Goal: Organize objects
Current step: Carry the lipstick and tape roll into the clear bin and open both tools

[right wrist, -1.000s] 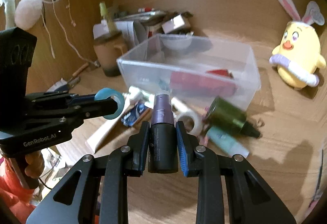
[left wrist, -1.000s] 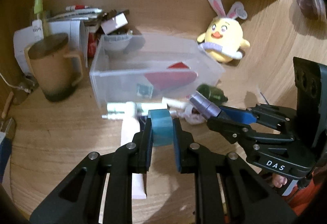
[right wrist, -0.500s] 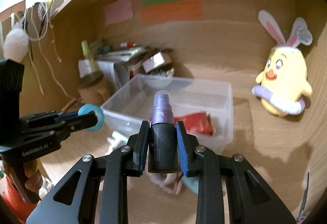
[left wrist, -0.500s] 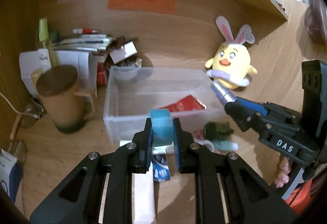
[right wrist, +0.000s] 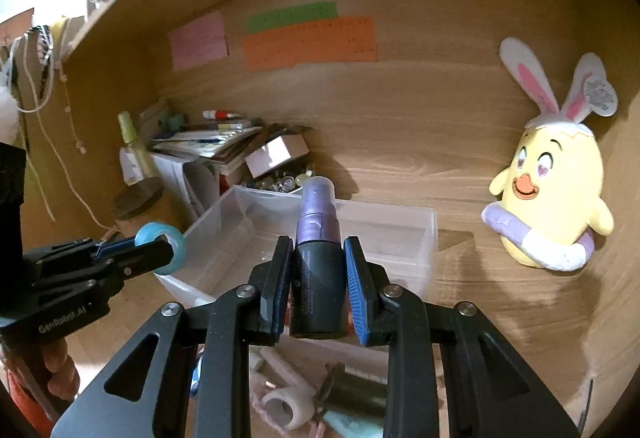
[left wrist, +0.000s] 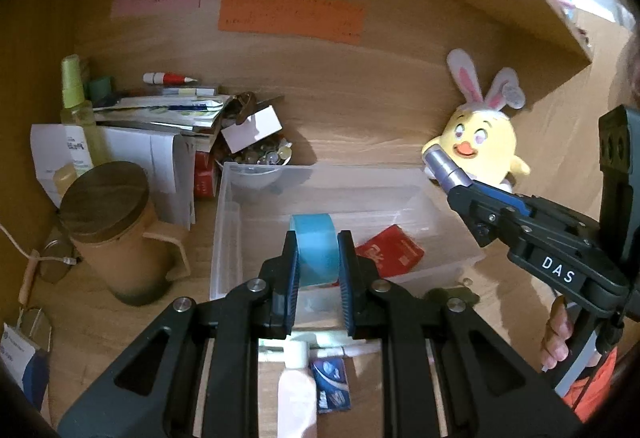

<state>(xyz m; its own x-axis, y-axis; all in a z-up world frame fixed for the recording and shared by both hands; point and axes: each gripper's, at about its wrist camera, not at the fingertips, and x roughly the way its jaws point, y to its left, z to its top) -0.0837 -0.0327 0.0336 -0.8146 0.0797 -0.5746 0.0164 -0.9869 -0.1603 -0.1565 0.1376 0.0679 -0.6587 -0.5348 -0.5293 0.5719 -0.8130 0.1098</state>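
Note:
My left gripper (left wrist: 317, 270) is shut on a blue tape roll (left wrist: 314, 250) and holds it above the near side of a clear plastic bin (left wrist: 228, 222). My right gripper (right wrist: 318, 278) is shut on a black bottle with a purple cap (right wrist: 318, 238), held above the bin's near right edge (right wrist: 428, 242). The bottle (left wrist: 446, 168) and right gripper (left wrist: 472, 198) also show in the left wrist view. The tape roll (right wrist: 160, 248) shows in the right wrist view. A red packet (left wrist: 390, 248) lies in the bin.
A brown lidded mug (left wrist: 116, 230) stands left of the bin. Papers, pens and a bowl of small items (left wrist: 256, 158) are behind it. A yellow bunny plush (right wrist: 552, 190) sits at the right. A tube (left wrist: 296, 390), white tape roll (right wrist: 288, 406) and dark bottle lie in front of the bin.
Both grippers have risen from the desk with their objects and moved forward over the bin. The loose items in front of the bin now lie below the grippers.

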